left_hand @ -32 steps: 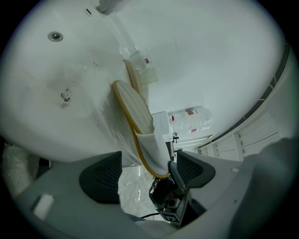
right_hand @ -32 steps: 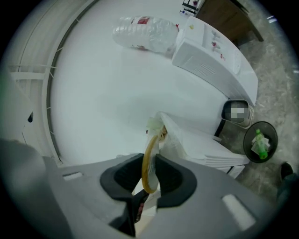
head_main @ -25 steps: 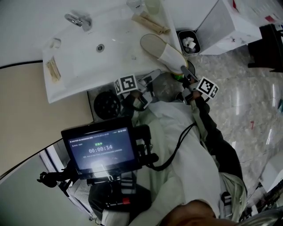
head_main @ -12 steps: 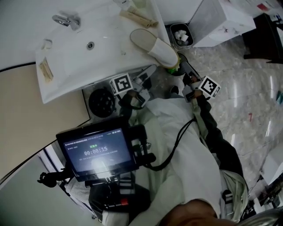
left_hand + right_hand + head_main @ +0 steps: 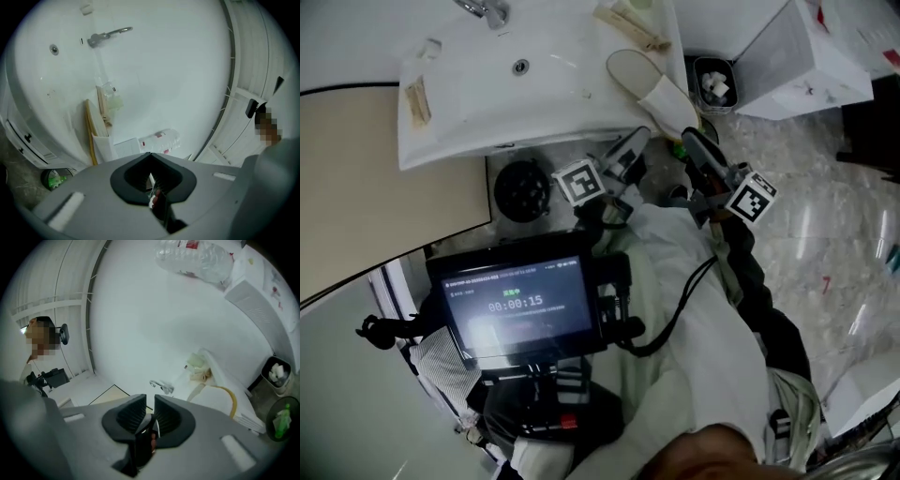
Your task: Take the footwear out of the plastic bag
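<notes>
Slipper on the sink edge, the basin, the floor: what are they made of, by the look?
Slipper: soft matte fabric, probably; white upper, pale flat insole, no shine.
Basin: glossy white, likely ceramic; smooth moulded surface with soft highlights.
Floor: polished stone or stone-look tile; grey veining, bright glare streaks. Cannot tell which.

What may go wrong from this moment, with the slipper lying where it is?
1. The slipper lies at the right edge of the sink, near the bin; a nudge may knock it off.
2. The right gripper is closing on nothing and the left gripper is shut, both close to the sink's front; either may strike it.
</notes>
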A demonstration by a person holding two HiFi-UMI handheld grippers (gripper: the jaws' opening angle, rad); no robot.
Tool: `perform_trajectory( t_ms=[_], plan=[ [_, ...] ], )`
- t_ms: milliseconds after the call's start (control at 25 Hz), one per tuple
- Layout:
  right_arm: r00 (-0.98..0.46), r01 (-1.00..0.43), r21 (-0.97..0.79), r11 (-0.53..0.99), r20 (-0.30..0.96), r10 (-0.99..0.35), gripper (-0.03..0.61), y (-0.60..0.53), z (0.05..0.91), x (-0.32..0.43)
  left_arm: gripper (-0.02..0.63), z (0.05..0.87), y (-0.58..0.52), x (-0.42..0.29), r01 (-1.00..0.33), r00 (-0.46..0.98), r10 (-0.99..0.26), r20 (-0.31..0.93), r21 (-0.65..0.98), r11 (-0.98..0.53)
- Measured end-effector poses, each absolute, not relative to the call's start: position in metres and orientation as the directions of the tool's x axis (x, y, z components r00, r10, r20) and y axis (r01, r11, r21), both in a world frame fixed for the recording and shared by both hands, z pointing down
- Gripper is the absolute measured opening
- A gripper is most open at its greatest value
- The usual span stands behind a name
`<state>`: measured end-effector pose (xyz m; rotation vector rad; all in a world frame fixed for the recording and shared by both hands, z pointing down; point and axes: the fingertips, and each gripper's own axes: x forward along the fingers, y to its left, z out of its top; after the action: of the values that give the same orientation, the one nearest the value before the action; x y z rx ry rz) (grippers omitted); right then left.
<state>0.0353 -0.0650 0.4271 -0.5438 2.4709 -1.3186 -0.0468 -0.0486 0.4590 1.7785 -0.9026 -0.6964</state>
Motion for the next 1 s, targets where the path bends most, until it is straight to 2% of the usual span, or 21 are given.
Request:
perform_trajectory(
  t_ms=[120, 240, 520, 1000],
  plan=[
    [-0.888, -0.215, -0.845, 0.489, -0.038, -0.458, 0.021, -0.064, 0.442, 0.036, 0.008, 0.471, -0.045, -0.057, -0.326, 0.532, -0.847, -0.018, 0.919, -0.224],
    [-0.903, -0.207, -0.842, 0.497, -0.031, -0.428, 0.002, -0.061, 0.447, 0.035, 0.008, 0.471, -0.042, -0.059, -0.304, 0.494, -0.869, -0.031, 0.930, -0.206],
    [-0.929, -0.196, -0.836, 0.512, -0.009, -0.369, 0.002, -0.046, 0.454, 0.024, 0.008, 0.472, -0.038, -0.057, -0.272, 0.481, -0.875, -0.061, 0.938, -0.215],
    [-0.907, -0.257, -0.829, 0.496, 0.030, -0.420, 0.002, -0.044, 0.465, 0.030, 0.008, 0.477, -0.036, -0.063, -0.285, 0.493, -0.868, -0.052, 0.933, -0.218]
  ],
)
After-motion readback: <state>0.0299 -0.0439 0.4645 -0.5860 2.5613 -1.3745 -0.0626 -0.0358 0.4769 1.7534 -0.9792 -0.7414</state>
